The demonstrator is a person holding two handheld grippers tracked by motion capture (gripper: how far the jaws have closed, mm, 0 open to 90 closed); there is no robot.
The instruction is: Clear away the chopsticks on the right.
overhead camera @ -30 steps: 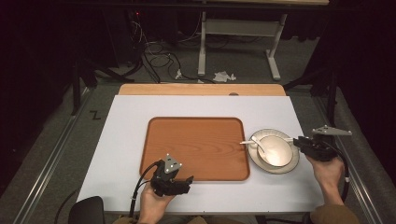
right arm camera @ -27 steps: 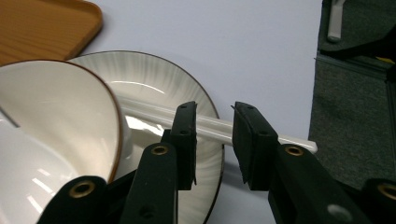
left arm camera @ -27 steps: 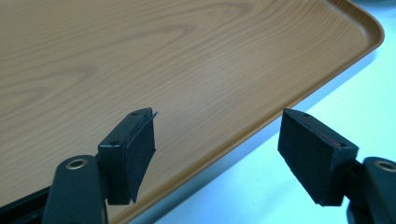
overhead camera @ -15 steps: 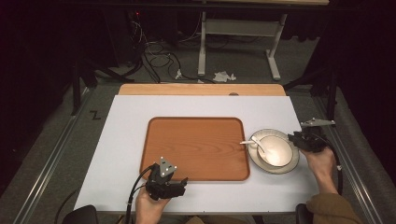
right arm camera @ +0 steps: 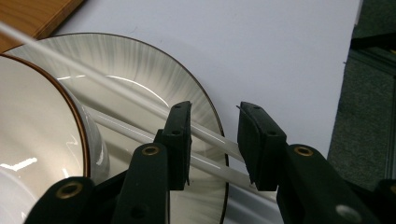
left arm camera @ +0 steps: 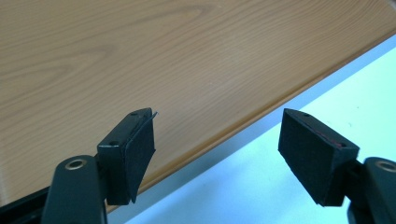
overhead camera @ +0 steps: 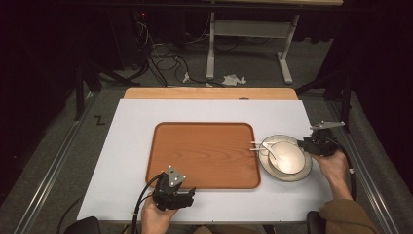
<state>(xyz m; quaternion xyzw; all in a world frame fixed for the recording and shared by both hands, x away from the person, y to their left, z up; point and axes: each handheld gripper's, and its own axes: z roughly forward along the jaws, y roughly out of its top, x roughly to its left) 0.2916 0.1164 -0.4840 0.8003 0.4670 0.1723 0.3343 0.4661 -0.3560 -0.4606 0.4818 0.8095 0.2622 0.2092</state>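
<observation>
A brown wooden tray (overhead camera: pixel 204 151) lies bare in the middle of the white table. Right of it a cream plate (overhead camera: pixel 292 176) carries a white bowl (overhead camera: pixel 287 158), and two white chopsticks (overhead camera: pixel 258 144) lie across both, tips over the tray's edge. My right gripper (overhead camera: pixel 304 144) is at the plate's right rim. Its jaws have just been opening, and the chopsticks' (right arm camera: pixel 212 137) ends run through the right gripper's (right arm camera: pixel 215 126) gap without the pads pressing on them. My left gripper (overhead camera: pixel 187 194) stands open and empty at the tray's near edge (left arm camera: pixel 140 60).
The white tabletop (overhead camera: pixel 131 146) has free room left of the tray and along the front. A wooden strip (overhead camera: pixel 209 93) borders the far edge. Beyond it are a desk frame (overhead camera: pixel 248 29) and cables on the floor. The table's right edge (right arm camera: pixel 345 70) lies close to the plate (right arm camera: pixel 140 79).
My right gripper has shifted a little away from the person and leftward, closer to the plate's rim. The left gripper has kept its place at the tray's near edge.
</observation>
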